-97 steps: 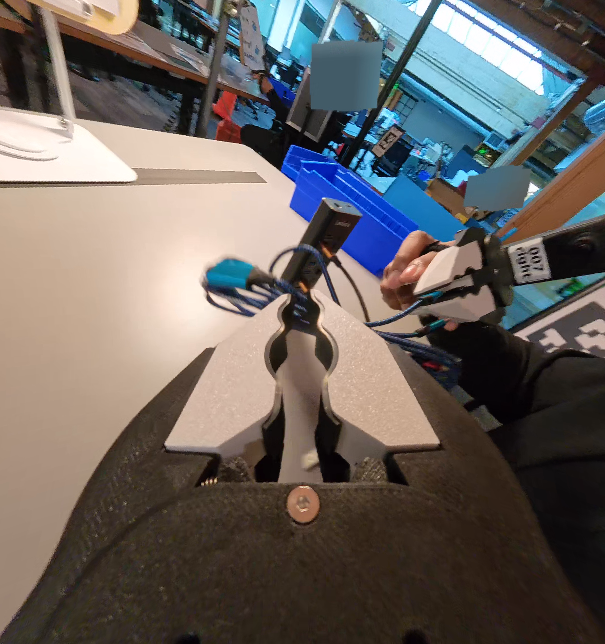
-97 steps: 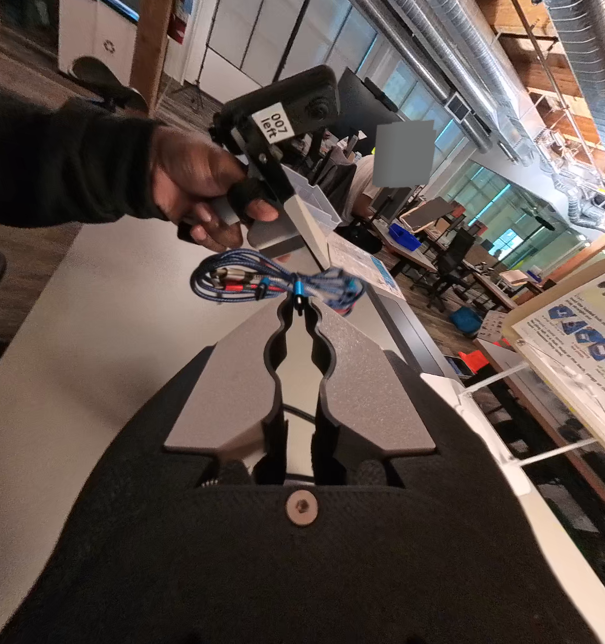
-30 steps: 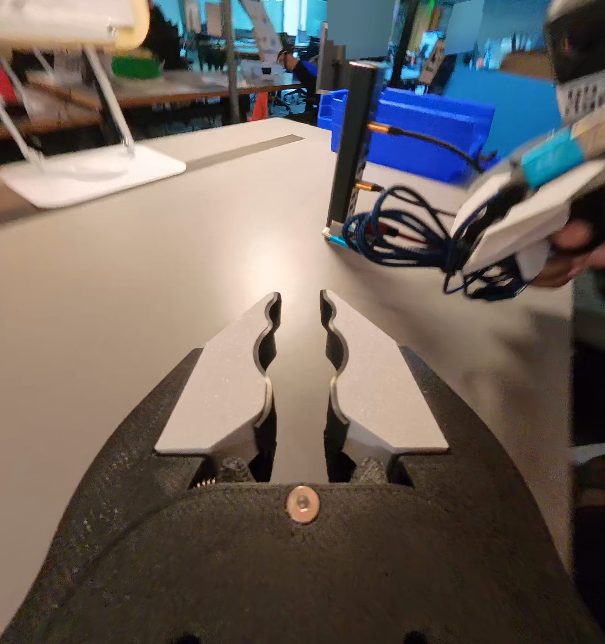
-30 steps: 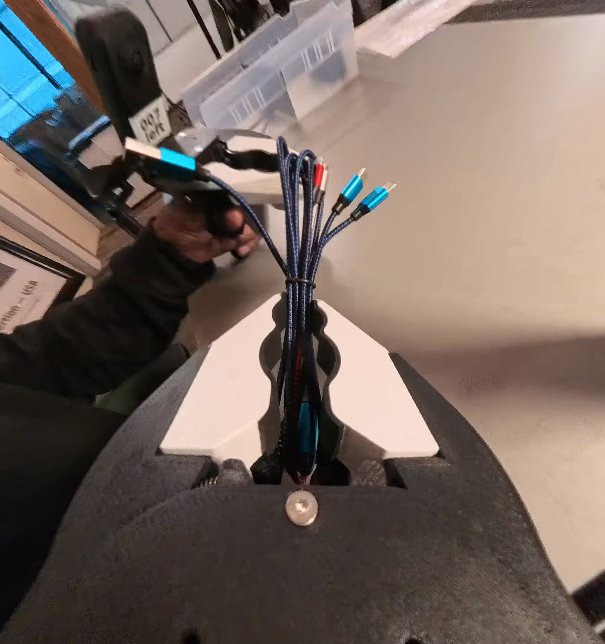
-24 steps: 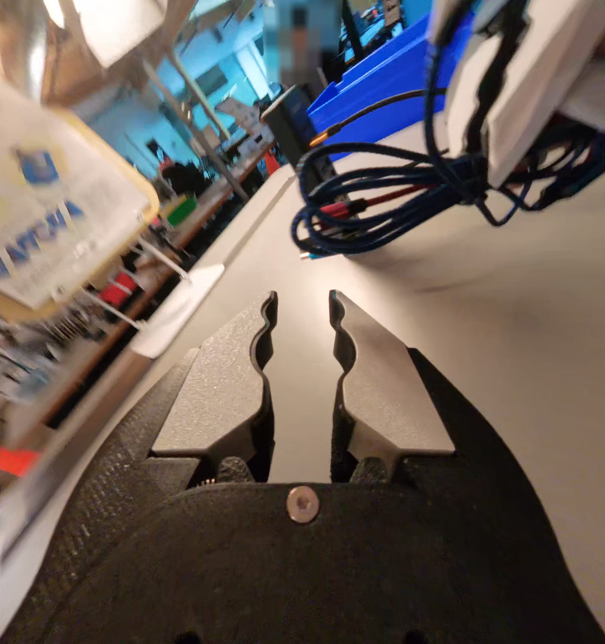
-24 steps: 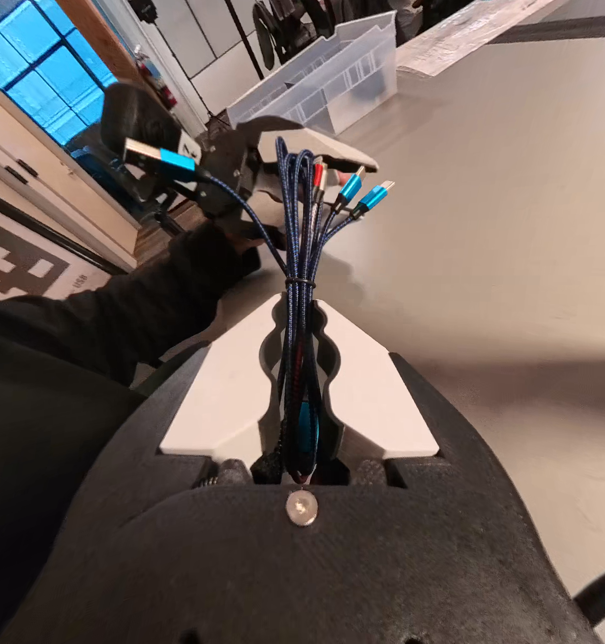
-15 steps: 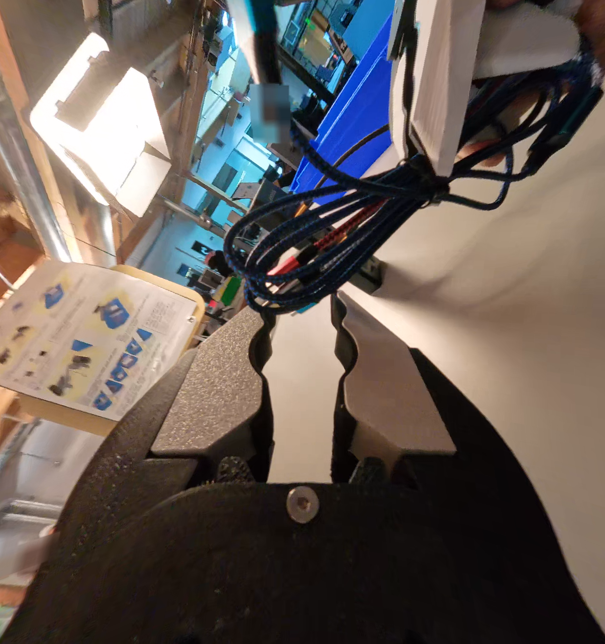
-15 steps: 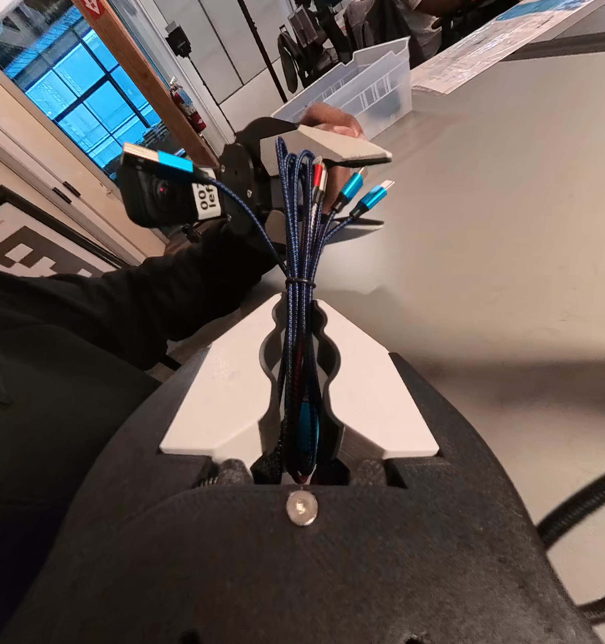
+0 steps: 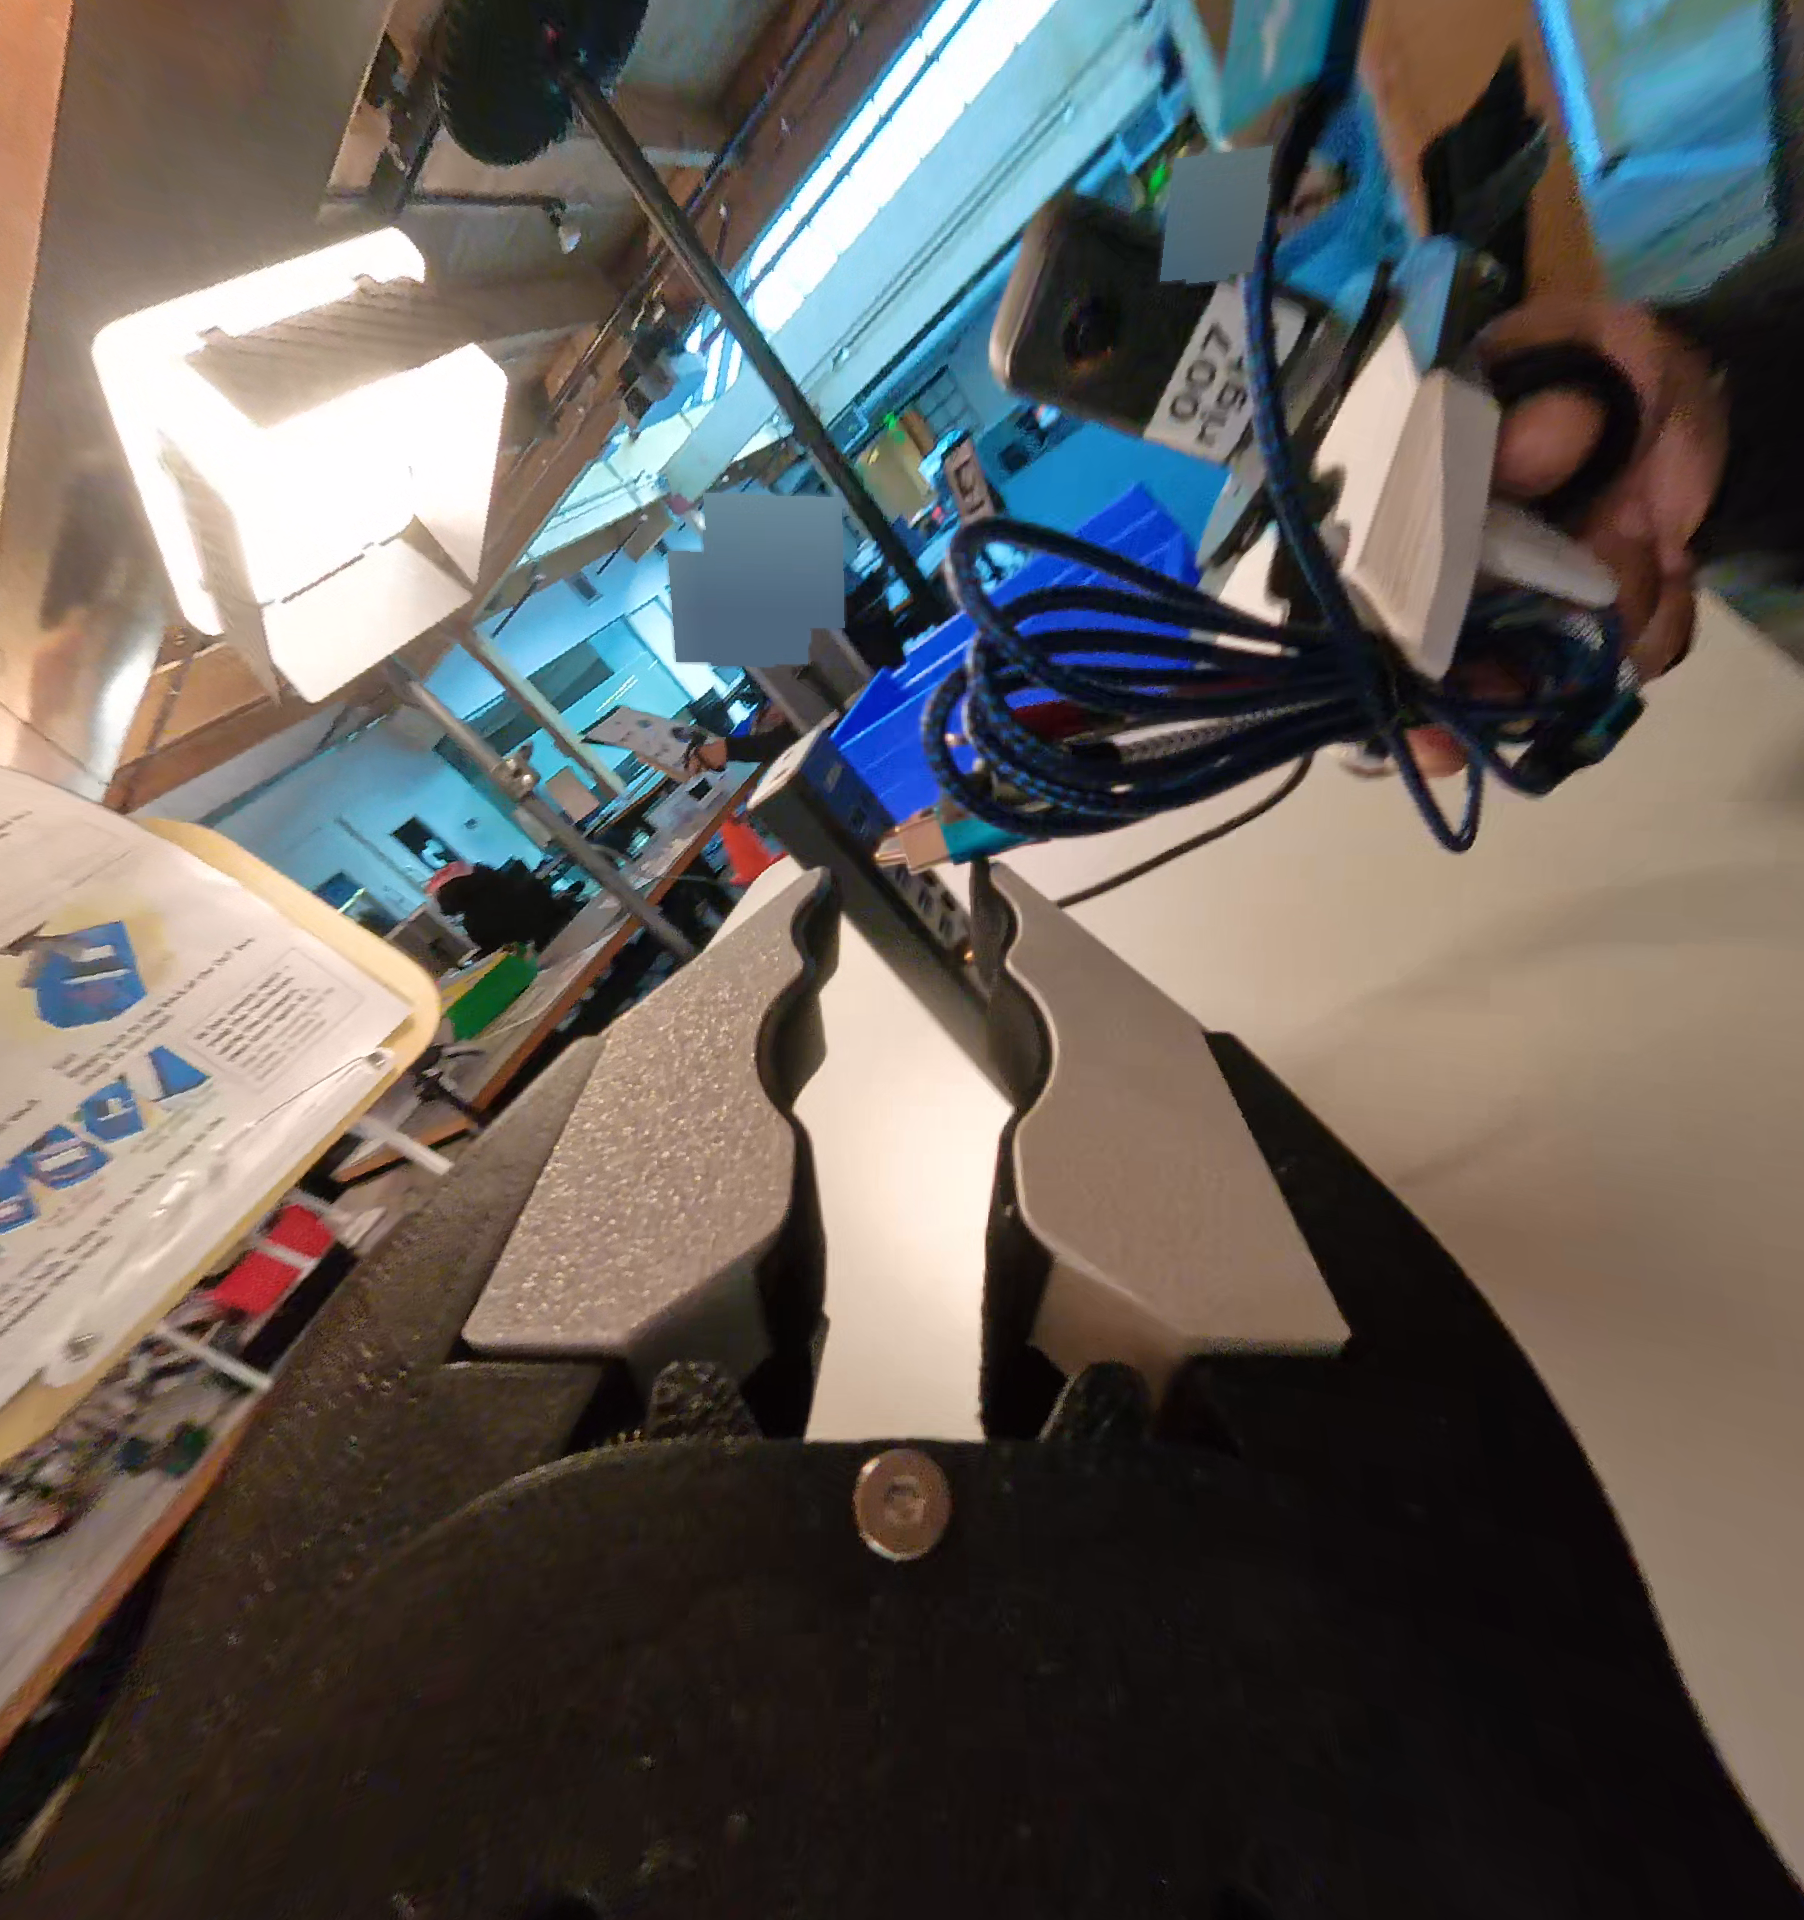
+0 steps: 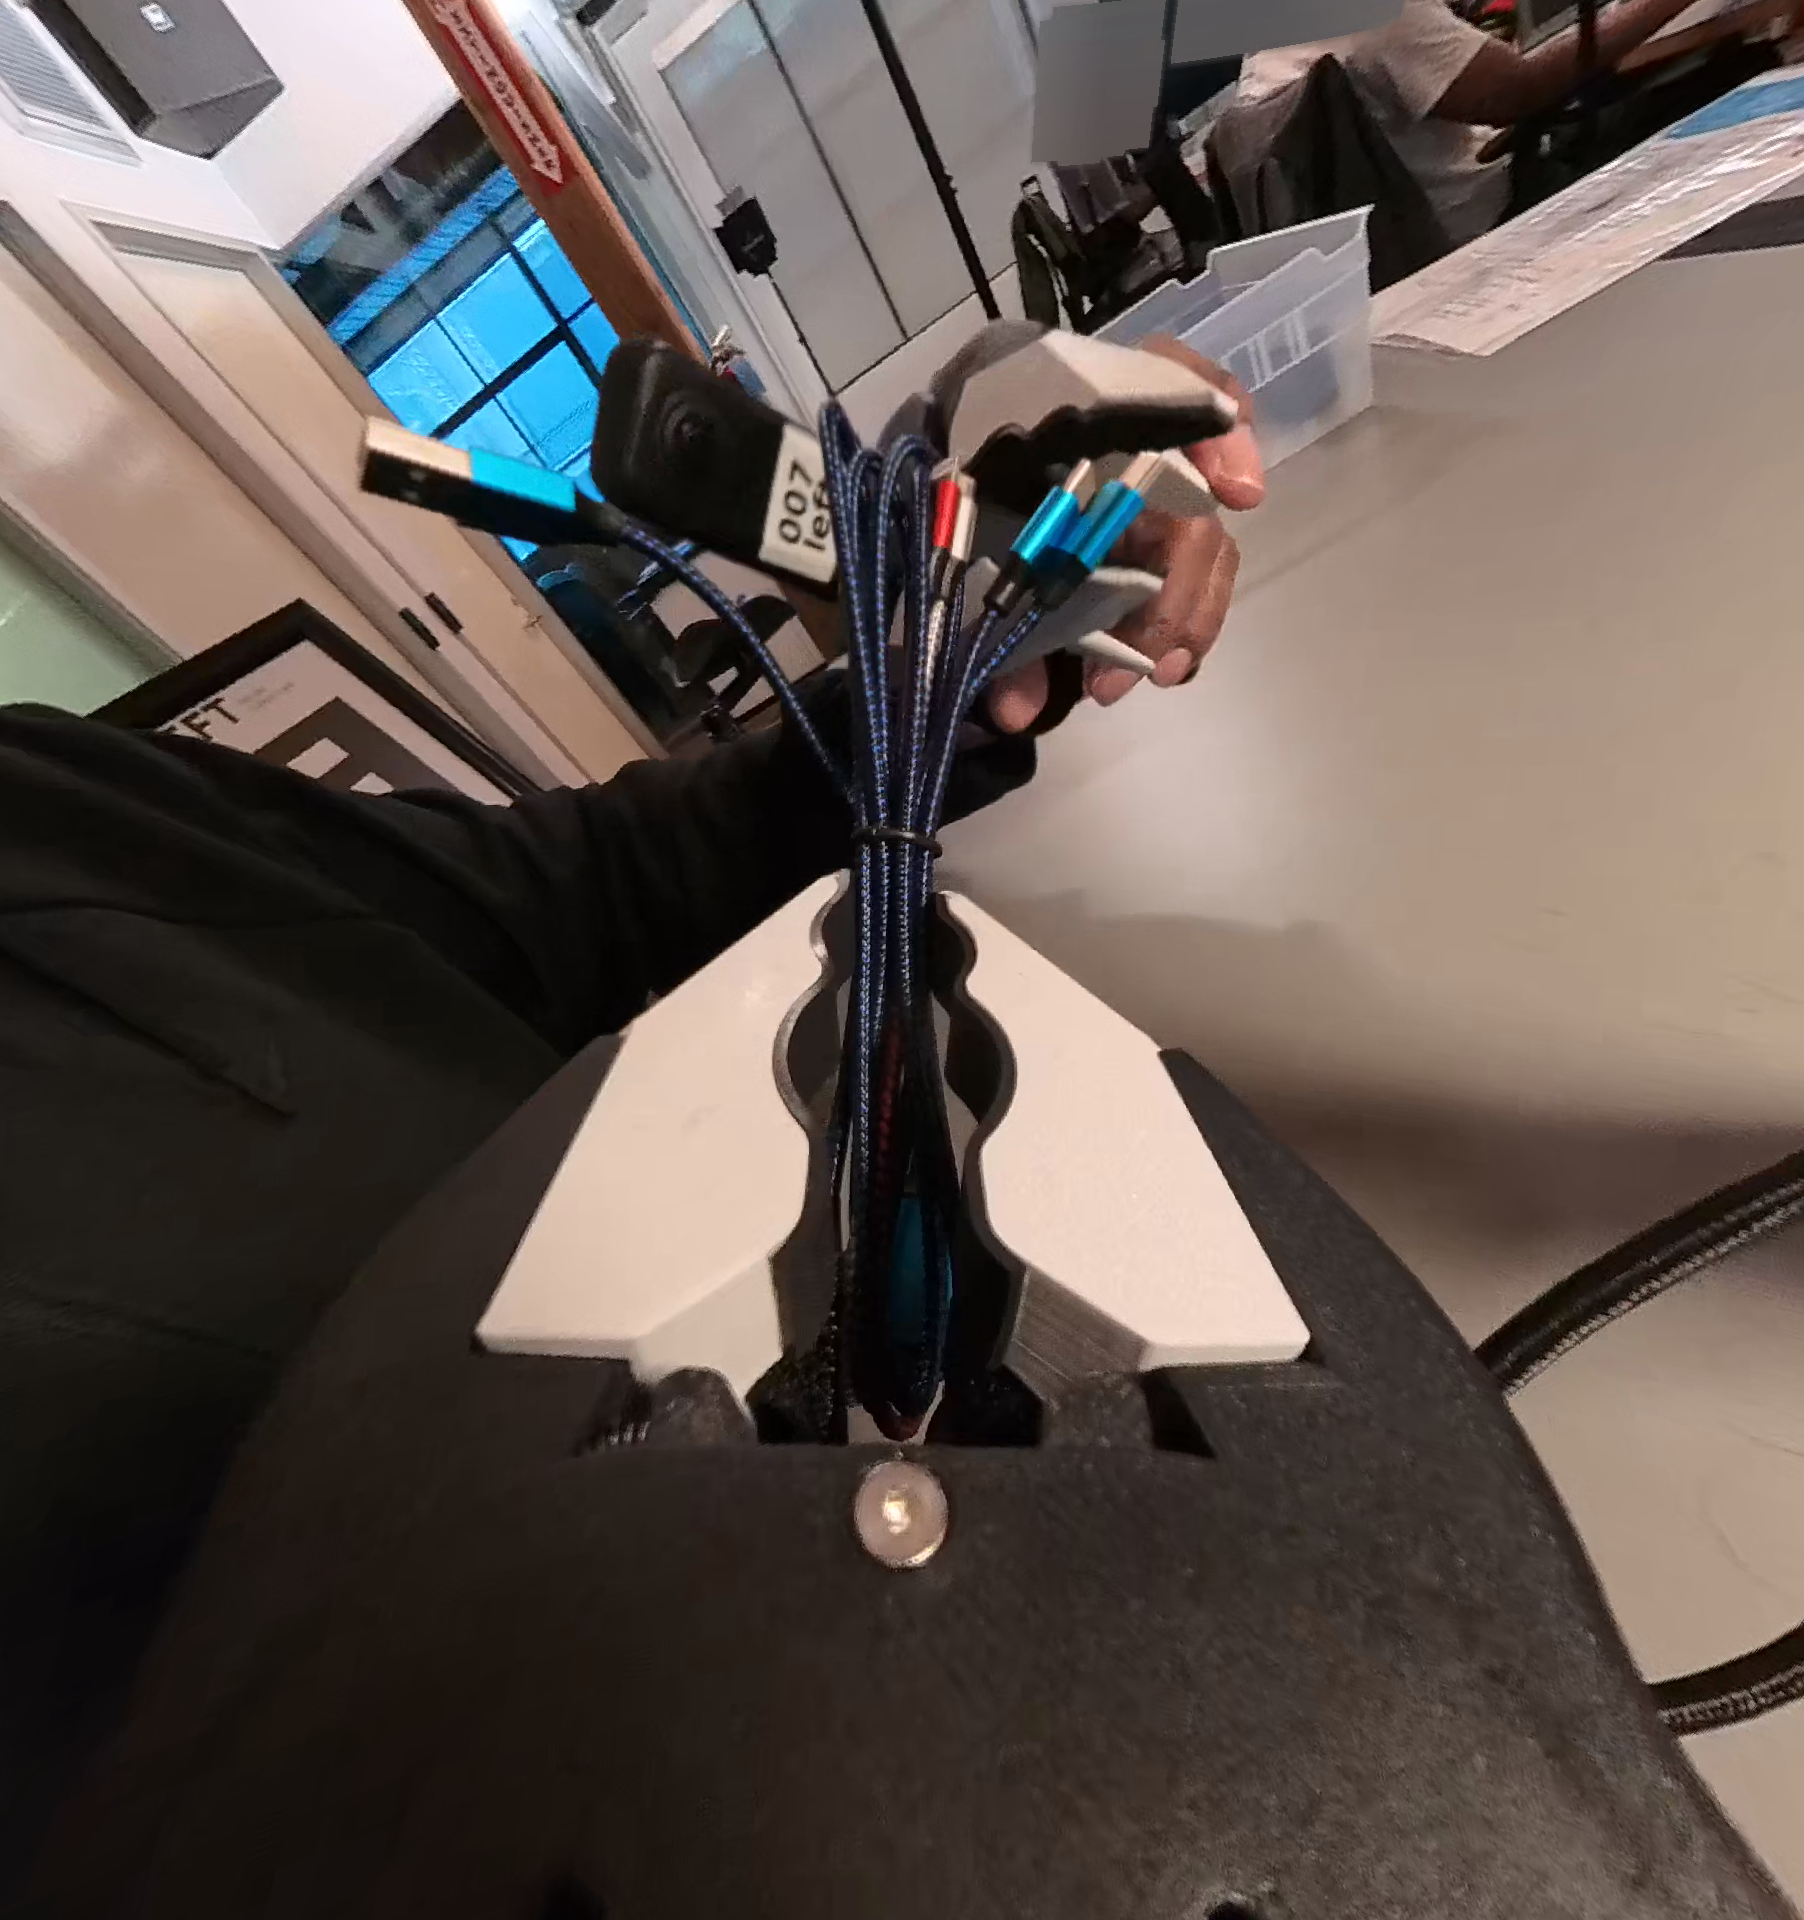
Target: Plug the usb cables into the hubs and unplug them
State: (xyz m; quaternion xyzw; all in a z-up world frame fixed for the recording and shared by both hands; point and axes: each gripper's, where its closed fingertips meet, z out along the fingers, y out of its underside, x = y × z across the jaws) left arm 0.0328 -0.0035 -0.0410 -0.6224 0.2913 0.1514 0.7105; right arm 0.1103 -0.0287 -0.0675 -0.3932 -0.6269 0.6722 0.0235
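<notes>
Swinging in toward the hub [image 9: 877,873], the left gripper [image 9: 903,914] now has its released, empty jaws straddling the black strip, which a second ago stood well ahead of it on the table [image 9: 1500,1091]. Just above the hub the right gripper [image 10: 887,894] stays clenched on the tied cable bundle [image 10: 893,727], with a blue plug [image 9: 945,844] at the hub's near face. I judge the left is set to steady the hub before plugging; no bundle plug looks seated.

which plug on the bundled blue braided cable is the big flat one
The blue-sleeved USB-A plug sticking out left; the red and two blue plugs are small.
</notes>
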